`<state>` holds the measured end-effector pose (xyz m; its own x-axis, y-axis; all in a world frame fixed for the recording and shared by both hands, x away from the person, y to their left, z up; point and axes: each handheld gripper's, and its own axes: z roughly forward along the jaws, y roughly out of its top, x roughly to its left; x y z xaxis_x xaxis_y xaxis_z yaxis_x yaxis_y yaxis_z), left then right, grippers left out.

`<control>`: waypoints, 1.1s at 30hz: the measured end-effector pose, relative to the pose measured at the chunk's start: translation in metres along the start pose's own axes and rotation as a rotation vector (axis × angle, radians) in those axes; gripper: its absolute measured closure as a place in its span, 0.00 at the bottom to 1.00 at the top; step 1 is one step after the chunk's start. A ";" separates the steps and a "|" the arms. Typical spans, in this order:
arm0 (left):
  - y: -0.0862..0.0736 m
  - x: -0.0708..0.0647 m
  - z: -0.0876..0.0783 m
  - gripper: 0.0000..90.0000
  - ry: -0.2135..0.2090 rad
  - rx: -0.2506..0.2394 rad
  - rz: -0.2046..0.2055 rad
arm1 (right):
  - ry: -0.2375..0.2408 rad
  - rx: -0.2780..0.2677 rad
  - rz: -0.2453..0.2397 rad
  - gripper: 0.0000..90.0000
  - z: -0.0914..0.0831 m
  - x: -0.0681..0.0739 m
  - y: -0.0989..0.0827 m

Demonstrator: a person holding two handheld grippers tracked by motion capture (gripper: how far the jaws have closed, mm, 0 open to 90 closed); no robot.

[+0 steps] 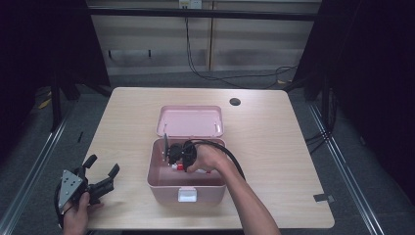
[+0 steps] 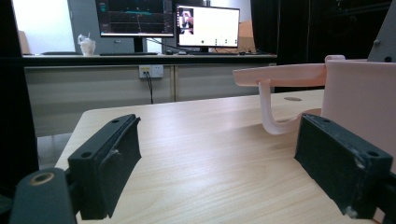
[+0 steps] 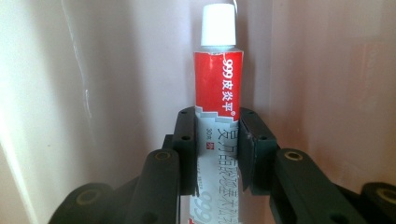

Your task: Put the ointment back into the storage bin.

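pale wood makes up the table [image 1: 274, 147], the biggest thing here, with a small dark hole [image 1: 235, 102] near its far edge. at its middle stands the pink box [image 1: 169, 191], open, its lid [image 1: 191, 121] thrown back toward the far side and a white latch [image 1: 187, 196] on its near wall. the right gripper [image 1: 177, 152] reaches down inside the box, toward its left part, the hand behind it over the box's middle. in the right gripper view its jaws are clamped on the sides of a red and silver tube [image 3: 218, 84] with a white cap [image 3: 218, 25], cap pointing away from the gripper and close to the pink wall of the box. whether the tube rests on the floor of the box or hangs just clear of it cannot be told. the left gripper [image 1: 100, 171] sits well apart at the near left corner of the table, jaws spread wide with nothing between them, and the left gripper view shows bare tabletop between them. judged from this, the tube is firmly gripped inside the box. still left is to let it go or lift it out, and perhaps to shut the lid, which the idle left gripper could help with.
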<state>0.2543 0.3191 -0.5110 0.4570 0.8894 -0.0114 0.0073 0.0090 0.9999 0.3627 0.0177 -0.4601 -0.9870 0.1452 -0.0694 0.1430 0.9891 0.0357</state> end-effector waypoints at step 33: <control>0.000 0.000 0.000 0.15 -0.001 0.004 0.004 | 0.020 -0.070 0.067 0.65 -0.021 0.000 -0.011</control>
<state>0.2543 0.3192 -0.5109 0.4579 0.8890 -0.0077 0.0094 0.0038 0.9999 0.3592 0.0061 -0.4394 -0.9768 0.2094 -0.0452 0.2036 0.9730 0.1087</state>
